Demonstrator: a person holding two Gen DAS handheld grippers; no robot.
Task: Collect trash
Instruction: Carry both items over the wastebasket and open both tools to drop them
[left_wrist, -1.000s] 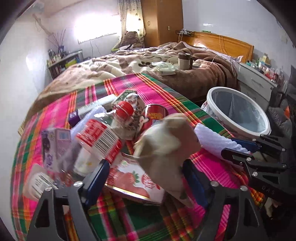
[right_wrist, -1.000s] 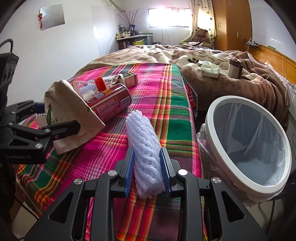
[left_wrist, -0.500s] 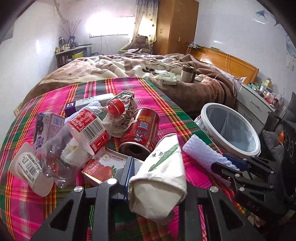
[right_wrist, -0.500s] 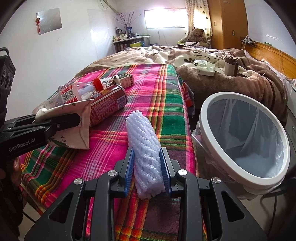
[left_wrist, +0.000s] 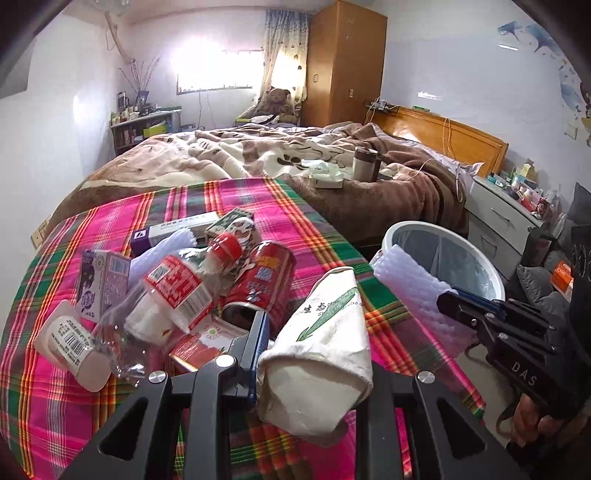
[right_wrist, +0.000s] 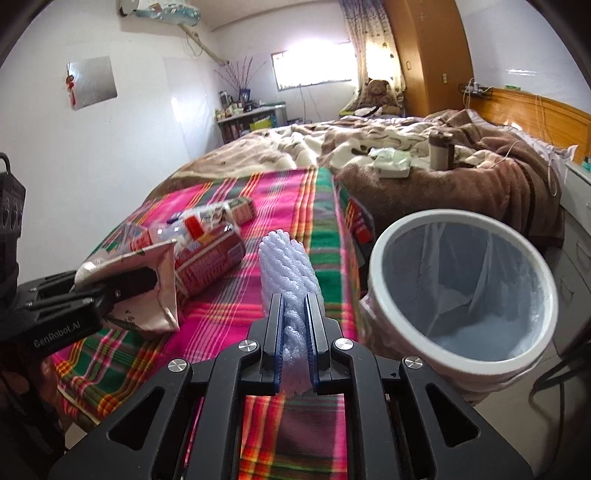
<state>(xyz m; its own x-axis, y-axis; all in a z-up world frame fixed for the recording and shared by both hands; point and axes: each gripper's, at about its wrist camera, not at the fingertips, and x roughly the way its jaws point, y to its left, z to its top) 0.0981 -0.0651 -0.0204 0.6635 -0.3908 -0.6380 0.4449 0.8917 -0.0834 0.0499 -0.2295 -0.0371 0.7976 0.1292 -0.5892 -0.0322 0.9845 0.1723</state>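
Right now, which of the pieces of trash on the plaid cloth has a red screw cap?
The clear plastic bottle lying on its side in the pile; its red cap points toward the bed. The red can beside it has none.

I am in a lived-in bedroom at home: a wide bed (left_wrist: 280, 166) with rumpled brown and cream blankets fills the middle. At its head stands a wooden headboard (left_wrist: 443, 136) with a tall wooden wardrobe (left_wrist: 343, 62) beside that, and a teddy bear (left_wrist: 277, 101) sits just beyond the bed under a curtained window (left_wrist: 218, 74). A nightstand (left_wrist: 506, 218) crowded with small bottles stands beside the bed.
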